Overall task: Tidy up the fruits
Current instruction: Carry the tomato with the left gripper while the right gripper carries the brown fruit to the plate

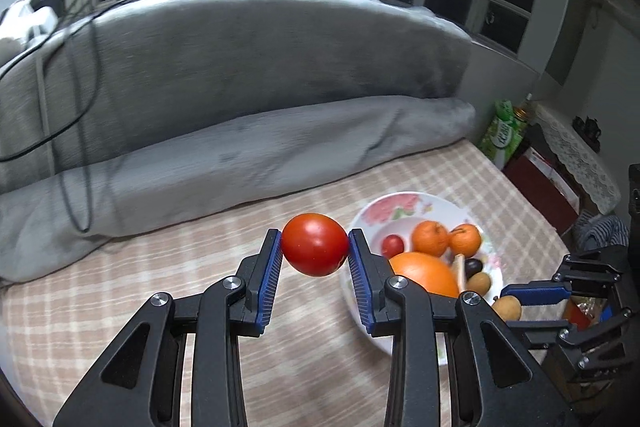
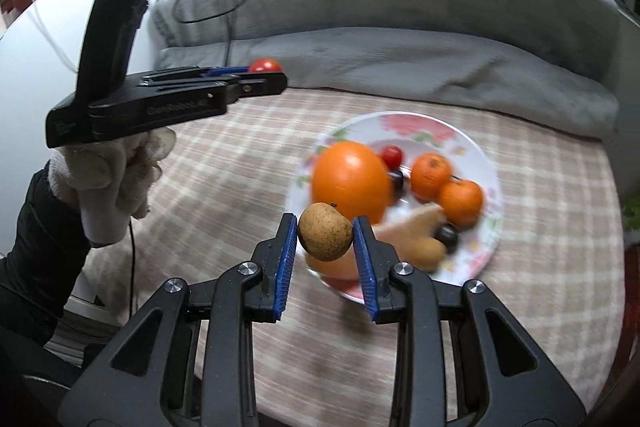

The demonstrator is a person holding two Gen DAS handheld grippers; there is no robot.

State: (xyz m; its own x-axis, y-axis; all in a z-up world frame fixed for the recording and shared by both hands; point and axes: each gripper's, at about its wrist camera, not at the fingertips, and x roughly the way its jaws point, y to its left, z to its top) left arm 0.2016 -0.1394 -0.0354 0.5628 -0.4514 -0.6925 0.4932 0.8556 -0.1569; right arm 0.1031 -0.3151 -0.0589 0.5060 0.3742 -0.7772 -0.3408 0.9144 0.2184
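Observation:
My left gripper [image 1: 315,247] is shut on a red tomato [image 1: 314,244], held above the checked cloth just left of the floral plate [image 1: 384,207]. In the right wrist view my right gripper [image 2: 325,237] is shut on a small brown round fruit [image 2: 325,231] over the plate's [image 2: 490,171] near-left rim. The plate holds a large orange [image 2: 350,181], two tangerines [image 2: 431,175] [image 2: 461,202], a cherry tomato [image 2: 391,155], dark grapes [image 2: 446,235] and other brown fruit. The left gripper [image 2: 262,67] with its tomato [image 2: 265,65] shows at the left there; the right gripper [image 1: 510,301] with its fruit [image 1: 507,308] shows at the right of the left wrist view.
The plate sits on a checked cloth [image 2: 240,179] covering a bed. Grey rolled bedding [image 1: 240,75] with black cables [image 1: 80,107] runs along the far side. A gloved hand [image 2: 116,167] holds the left gripper. A green packet [image 1: 502,131] and a lace-covered stand [image 1: 576,155] are beyond the bed's right edge.

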